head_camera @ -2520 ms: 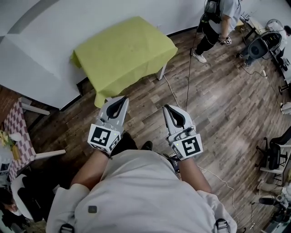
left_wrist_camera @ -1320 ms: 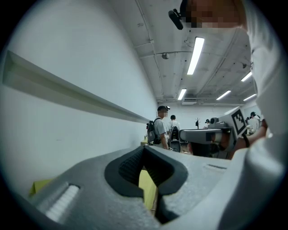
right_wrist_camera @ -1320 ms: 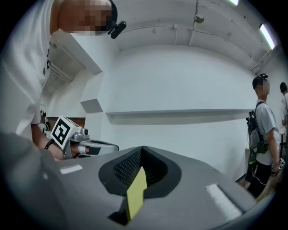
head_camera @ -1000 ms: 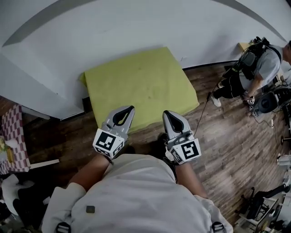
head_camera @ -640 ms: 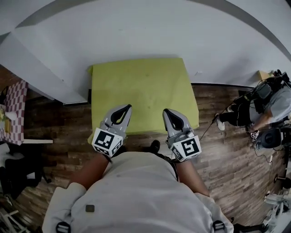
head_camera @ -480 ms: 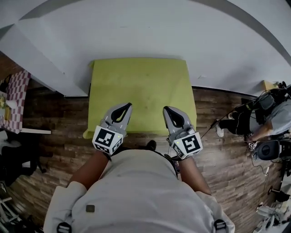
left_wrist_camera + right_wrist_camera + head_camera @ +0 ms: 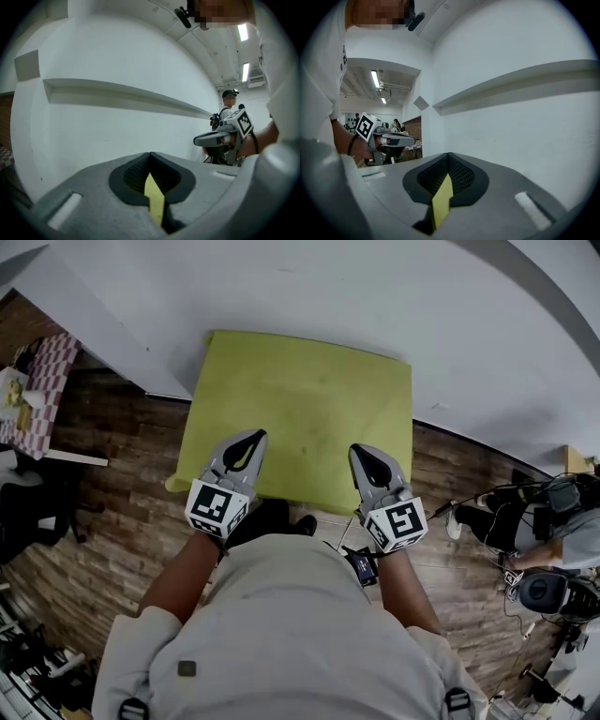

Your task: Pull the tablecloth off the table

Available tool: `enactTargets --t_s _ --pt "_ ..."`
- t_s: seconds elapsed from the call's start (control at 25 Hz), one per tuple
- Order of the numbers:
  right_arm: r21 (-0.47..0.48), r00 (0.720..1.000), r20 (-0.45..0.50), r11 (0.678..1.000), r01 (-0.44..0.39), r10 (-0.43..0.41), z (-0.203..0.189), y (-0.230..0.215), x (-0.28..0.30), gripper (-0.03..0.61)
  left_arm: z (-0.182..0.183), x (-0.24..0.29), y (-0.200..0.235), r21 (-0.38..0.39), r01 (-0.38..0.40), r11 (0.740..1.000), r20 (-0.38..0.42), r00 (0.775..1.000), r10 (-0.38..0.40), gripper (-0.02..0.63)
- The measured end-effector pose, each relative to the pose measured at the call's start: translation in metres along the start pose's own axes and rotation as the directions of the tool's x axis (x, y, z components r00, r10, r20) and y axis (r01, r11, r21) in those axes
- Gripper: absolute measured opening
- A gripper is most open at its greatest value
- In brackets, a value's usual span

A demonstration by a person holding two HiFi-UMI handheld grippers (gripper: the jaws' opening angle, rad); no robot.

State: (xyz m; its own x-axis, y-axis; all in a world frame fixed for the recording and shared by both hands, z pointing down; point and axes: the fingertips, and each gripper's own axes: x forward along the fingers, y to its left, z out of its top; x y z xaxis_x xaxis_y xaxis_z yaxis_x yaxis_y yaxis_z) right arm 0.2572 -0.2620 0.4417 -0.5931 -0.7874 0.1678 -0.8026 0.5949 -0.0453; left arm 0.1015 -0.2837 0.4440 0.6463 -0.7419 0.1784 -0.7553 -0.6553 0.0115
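Both tools are held side by side in front of the person's chest. The left gripper point(image 7: 251, 437) and right gripper point(image 7: 364, 454) have their jaws closed on nothing; only a sliver of yellow shows through the slit of each. Their tips hang over the near edge of the yellow-green tablecloth point(image 7: 309, 395), which lies flat and drapes over that edge. Wood floor point(image 7: 122, 456) lies open to the left and right of it. The cloth's far edge meets the white wall point(image 7: 328, 287). Another person point(image 7: 562, 531) stands well off to the right.
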Motion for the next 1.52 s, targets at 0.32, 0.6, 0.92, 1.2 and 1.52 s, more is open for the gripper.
enactTargets --t_s 0.32,0.6,0.92,1.2,1.52 --pt "-0.003 0.991 -0.132 1.0 0.015 -0.015 -0.055 -0.039 0.047 0.012 -0.056 0.037 0.058 -0.006 -0.055 0.998 -0.107 0.993 0.054 0.009" --pt "0.045 0.951 -0.307 0.997 0.058 -0.041 -0.134 -0.069 0.074 0.061 -0.141 0.068 0.096 -0.053 -0.04 0.998 -0.292 0.956 0.023 0.063" --pt "0.076 0.849 -0.528 0.994 0.08 -0.028 -0.237 -0.087 0.093 0.195 -0.232 0.086 0.124 -0.077 -0.014 0.997 -0.484 0.875 -0.025 0.161" --pt "0.053 0.705 -0.709 0.996 0.078 -0.017 -0.321 -0.099 0.087 0.305 -0.304 0.095 0.125 -0.082 0.017 0.996 -0.642 0.763 -0.066 0.254" --pt "0.042 0.584 -0.811 0.994 0.105 -0.028 -0.37 -0.103 0.078 0.355 -0.361 0.083 0.138 -0.094 -0.031 0.995 -0.737 0.674 -0.049 0.288"
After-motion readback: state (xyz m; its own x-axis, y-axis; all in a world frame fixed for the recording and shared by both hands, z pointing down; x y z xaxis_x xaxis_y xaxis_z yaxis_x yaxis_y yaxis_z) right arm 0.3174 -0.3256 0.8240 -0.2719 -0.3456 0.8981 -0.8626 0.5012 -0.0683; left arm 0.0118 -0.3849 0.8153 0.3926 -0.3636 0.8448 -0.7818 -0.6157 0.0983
